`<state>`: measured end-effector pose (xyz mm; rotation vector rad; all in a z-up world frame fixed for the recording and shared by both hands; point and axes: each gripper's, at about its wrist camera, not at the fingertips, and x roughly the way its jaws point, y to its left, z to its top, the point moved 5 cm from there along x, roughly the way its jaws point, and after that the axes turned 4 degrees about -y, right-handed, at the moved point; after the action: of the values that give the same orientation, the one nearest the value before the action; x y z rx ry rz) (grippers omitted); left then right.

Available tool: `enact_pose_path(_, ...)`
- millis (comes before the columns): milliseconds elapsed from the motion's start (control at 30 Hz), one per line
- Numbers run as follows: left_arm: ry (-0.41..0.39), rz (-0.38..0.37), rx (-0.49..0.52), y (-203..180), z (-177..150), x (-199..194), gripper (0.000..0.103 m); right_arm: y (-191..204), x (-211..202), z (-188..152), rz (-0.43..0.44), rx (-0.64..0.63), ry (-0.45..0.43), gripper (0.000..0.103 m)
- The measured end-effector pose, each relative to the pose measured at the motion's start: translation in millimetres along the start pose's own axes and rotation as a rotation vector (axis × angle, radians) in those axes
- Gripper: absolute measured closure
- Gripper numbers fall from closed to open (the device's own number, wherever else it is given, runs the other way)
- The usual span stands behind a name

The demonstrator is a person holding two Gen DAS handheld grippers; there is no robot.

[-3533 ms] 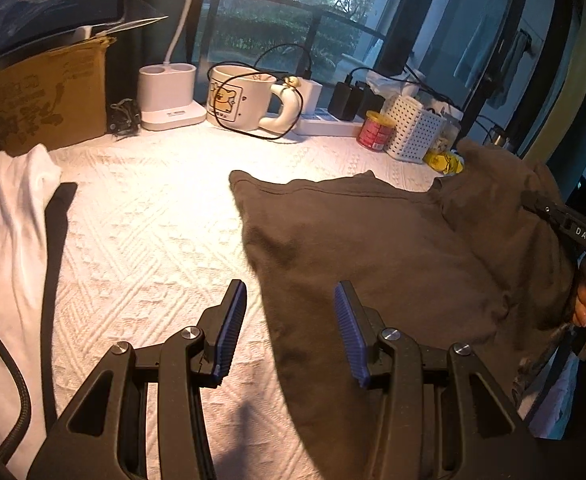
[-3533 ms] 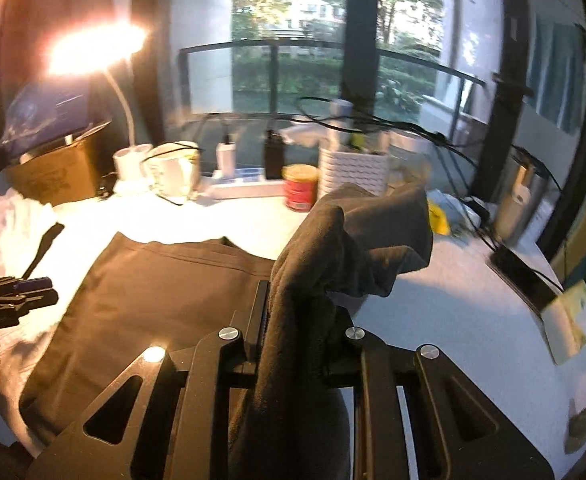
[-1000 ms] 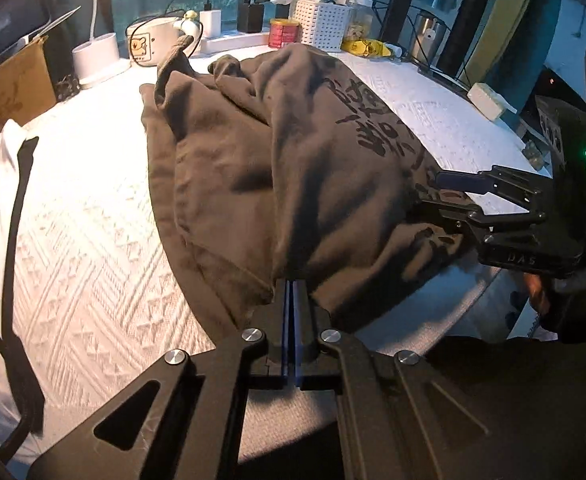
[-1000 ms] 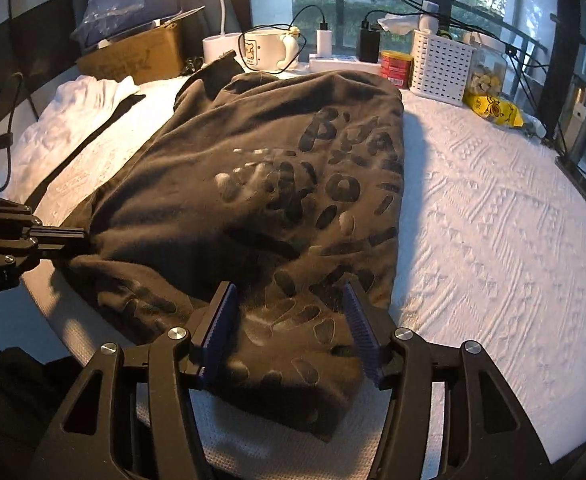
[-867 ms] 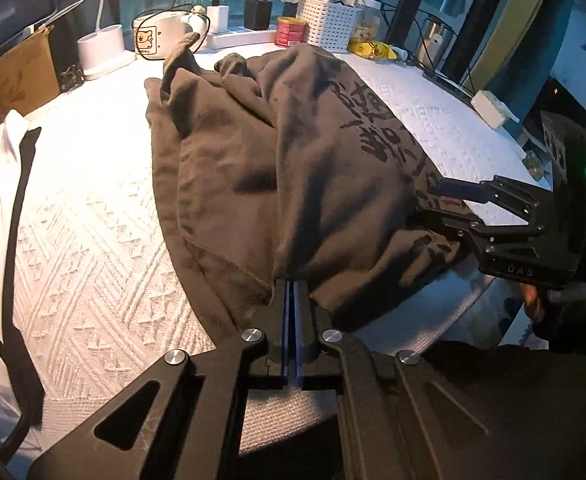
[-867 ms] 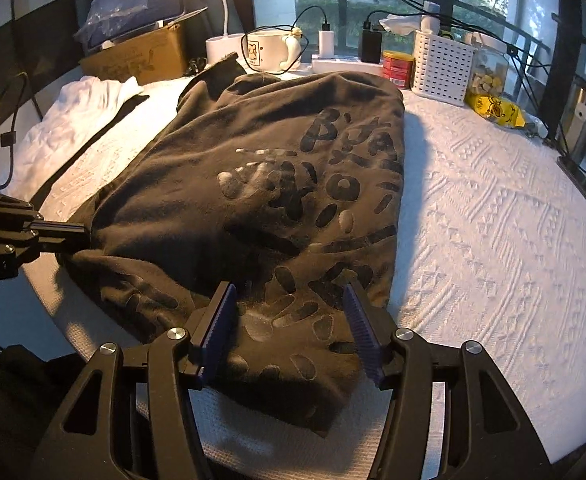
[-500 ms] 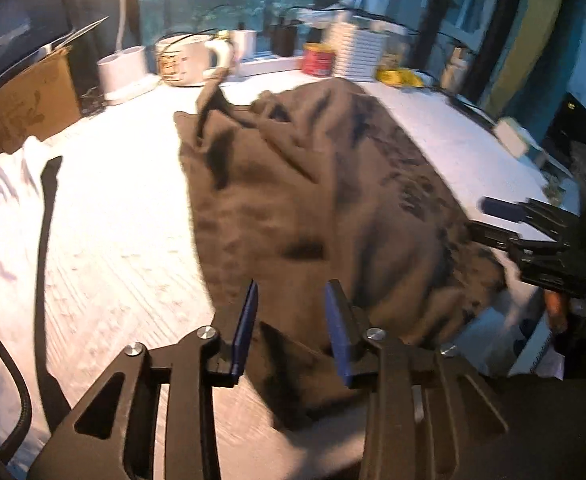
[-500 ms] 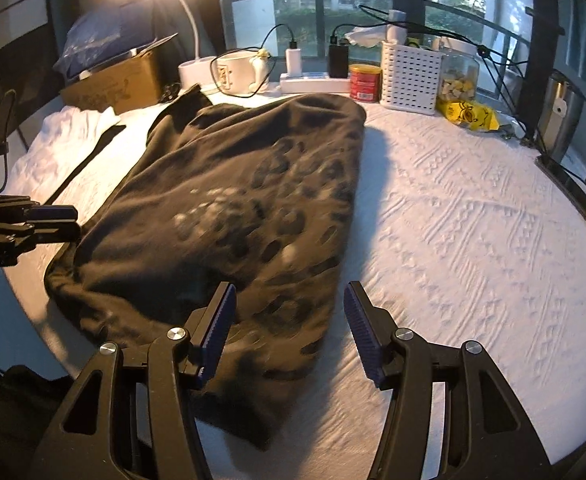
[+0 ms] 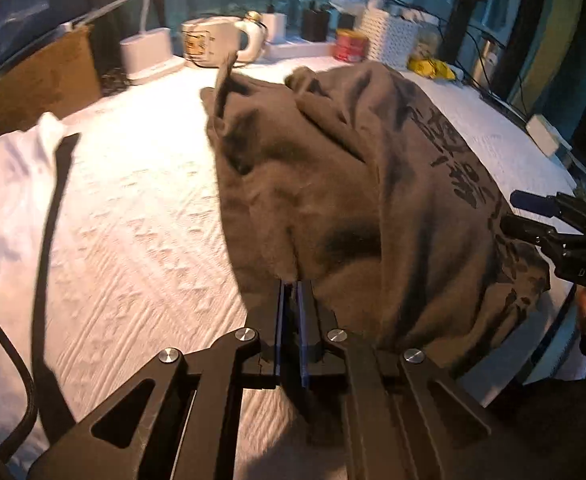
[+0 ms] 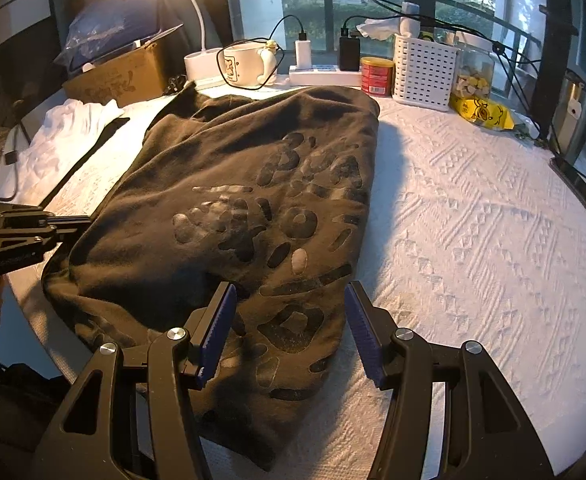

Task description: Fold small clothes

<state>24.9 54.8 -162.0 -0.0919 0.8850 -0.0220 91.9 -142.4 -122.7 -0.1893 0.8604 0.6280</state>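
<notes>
Your left tongs (image 9: 291, 292) are clenched on the near edge of the dark brown sweatshirt with a black printed graphic (image 9: 373, 200); half a second ago they stood apart, a second ago they were clamped, so that's a re-grip. Your right tongs (image 10: 289, 320) are released, blue pads wide either side of the sweatshirt's near hem, same gap as a second ago, pads not pressing cloth. "DAS" reads on the right tool's body in the left view.

One sweatshirt, lying bunched and folded over along the white textured-weave counter (image 10: 473, 240), graphic side up, near hem at the counter's edge. The print is big blobby lettering; can't read it reliably. It has barely shifted in the last second.

Left of it: one white crumpled garment (image 10: 65, 136) with one black strap (image 9: 53, 216) lying across it.

Far edge, one of each:
- brown cardboard box (image 10: 121, 76), printing on it, unreadable
- white lamp base (image 10: 199, 64), lamp lit
- white mug with a cartoon print (image 10: 245, 64), black cable looped around it
- white power strip (image 10: 325, 74) carrying two chargers, one white, one black
- red tin can (image 10: 377, 76), label unreadable
- white perforated plastic basket (image 10: 425, 68)
- yellow snack packet (image 10: 481, 112)
</notes>
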Motion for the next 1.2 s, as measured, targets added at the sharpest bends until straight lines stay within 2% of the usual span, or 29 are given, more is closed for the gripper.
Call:
enact_pose_path(167,0.007,0.048,-0.018,6,-13,-12,0.099,-3,2,-4,-0.003,0.009,0.011,0.044)
enact_pose_path(300,0.043,0.045,-0.049,10,-15,-10,0.097,-1,5,-6,0.0,0.002,0.023,0.044)
enact_pose_path(400,0.04,0.032,-0.054,10,-6,-14,0.095,-2,4,-3,0.0,0.001,0.018,0.044)
enact_pose_path(433,0.032,0.031,-0.05,10,-2,-16,0.091,-3,4,-2,0.0,0.002,0.016,0.044)
enact_pose_path(533,-0.01,0.021,-0.037,10,13,-17,0.066,-7,6,4,-0.006,0.004,0.015,0.044)
enact_pose_path(567,-0.023,0.014,-0.033,9,18,-17,0.063,-8,7,6,-0.008,0.004,0.015,0.044)
enact_pose_path(1200,-0.087,-0.091,0.037,1,112,49,0.063,-37,39,54,-0.043,0.024,0.019,0.044)
